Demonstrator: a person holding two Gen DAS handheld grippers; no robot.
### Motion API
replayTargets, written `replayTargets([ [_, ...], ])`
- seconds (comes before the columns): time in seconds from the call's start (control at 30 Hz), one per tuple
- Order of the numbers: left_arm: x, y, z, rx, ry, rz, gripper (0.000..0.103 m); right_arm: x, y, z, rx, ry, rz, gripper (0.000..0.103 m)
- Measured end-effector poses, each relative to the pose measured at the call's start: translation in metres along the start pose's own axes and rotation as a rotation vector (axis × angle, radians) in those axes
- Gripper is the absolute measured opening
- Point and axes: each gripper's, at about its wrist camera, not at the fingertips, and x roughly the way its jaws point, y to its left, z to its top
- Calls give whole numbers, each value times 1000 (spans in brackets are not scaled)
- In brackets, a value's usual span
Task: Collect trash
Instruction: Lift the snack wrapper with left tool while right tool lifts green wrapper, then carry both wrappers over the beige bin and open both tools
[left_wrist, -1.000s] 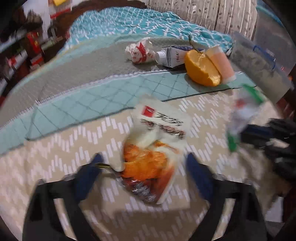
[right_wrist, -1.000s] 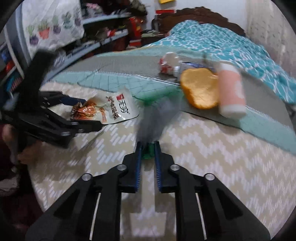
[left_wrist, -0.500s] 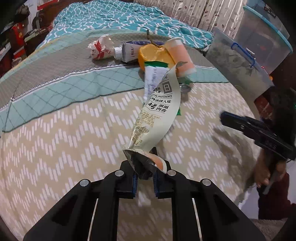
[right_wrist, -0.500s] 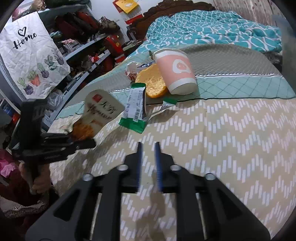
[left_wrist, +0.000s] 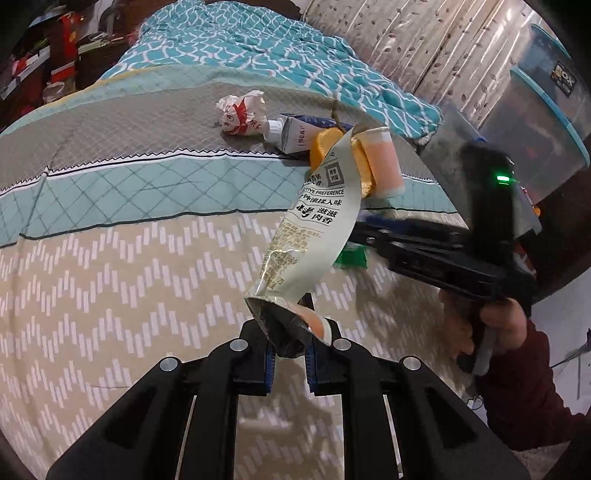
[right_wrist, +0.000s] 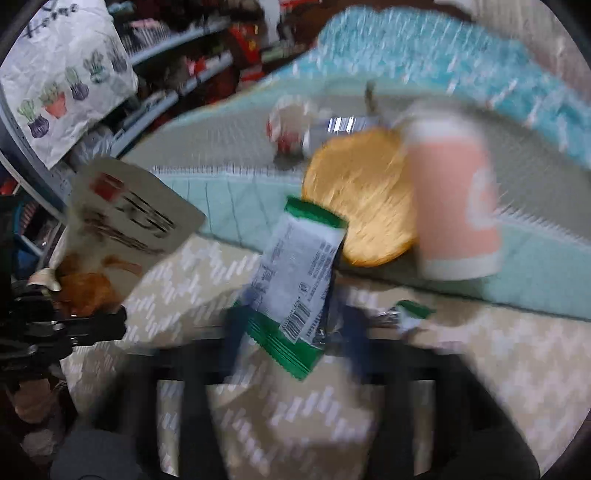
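Note:
My left gripper (left_wrist: 290, 332) is shut on the torn bottom of a cream snack pouch (left_wrist: 317, 229), which hangs lifted off the bedspread (left_wrist: 147, 258). The right wrist view shows that pouch (right_wrist: 136, 221) at the left. A green and white wrapper (right_wrist: 299, 273) lies between the blurred fingers of my right gripper (right_wrist: 293, 325). Its jaws are closing and still stand apart on either side of the wrapper. In the left wrist view the right gripper (left_wrist: 364, 236) reaches in from the right over that wrapper (left_wrist: 351, 256).
Farther back on the bed lie an orange peel (right_wrist: 362, 199), a pink paper cup (right_wrist: 454, 195) on its side, a small carton (left_wrist: 295, 133) and a crumpled red and white wrapper (left_wrist: 242, 112). A torn green scrap (right_wrist: 413, 310) lies right of the gripper. Plastic storage boxes (left_wrist: 535, 122) stand beyond the bed.
My left gripper closed on the snack pouch and raised it off the bed. My right gripper let the green wrapper drop, opened, then moved forward so the wrapper sits between its fingers.

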Motion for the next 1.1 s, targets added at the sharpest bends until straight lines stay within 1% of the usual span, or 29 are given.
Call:
replayTargets([
  [0.03,-2,-1,-1,4,-1,2,11,-6,0,-4,-3,-22,35,15],
  [0.07,-2,-5,-1,13,-4,0,11,-11,-1,-7,-4,-34,47,11],
  [0.1,-1,-10,0,23,-4,-3,11,-20,-4,-12,5,-51,61,9],
  [0.2,12,-26,3,50,24,-21,11,-45,-18,-24,41,-95,79,7],
  [0.3,31,-50,8,83,68,-57,11,-78,-40,-40,85,-156,68,7],
  [0.37,44,-70,12,123,91,-76,11,-102,-61,-54,121,-194,32,7],
  [0.43,60,-103,19,194,114,-99,11,-125,-89,-66,169,-228,-36,7],
  [0.5,81,-145,26,278,139,-128,11,-146,-112,-82,224,-255,-83,7],
  [0.53,88,-160,29,305,149,-139,11,-161,-130,-92,267,-277,-110,7],
  [0.6,112,-202,41,372,182,-181,11,-189,-161,-112,345,-322,-165,7],
  [0.63,122,-219,44,398,194,-196,11,-209,-182,-125,400,-356,-208,7],
  [0.7,144,-262,52,460,221,-236,11,-232,-208,-143,469,-394,-264,7],
  [0.73,152,-278,54,479,230,-252,11,-249,-227,-157,526,-418,-307,7],
  [0.8,175,-318,63,518,260,-295,11,-265,-251,-172,595,-439,-353,7],
  [0.87,193,-350,67,544,279,-326,11,-279,-277,-193,664,-448,-402,7],
  [0.97,220,-392,68,573,296,-342,12,-285,-300,-212,725,-444,-440,8],
  [1.0,229,-404,68,579,300,-341,12,-286,-307,-218,751,-446,-446,11],
  [1.03,235,-410,68,580,299,-337,17,-286,-315,-223,777,-442,-449,11],
  [1.07,244,-419,67,584,304,-331,23,-286,-321,-227,798,-436,-446,11],
  [1.1,251,-426,65,591,306,-320,47,-287,-327,-233,824,-429,-437,11],
])
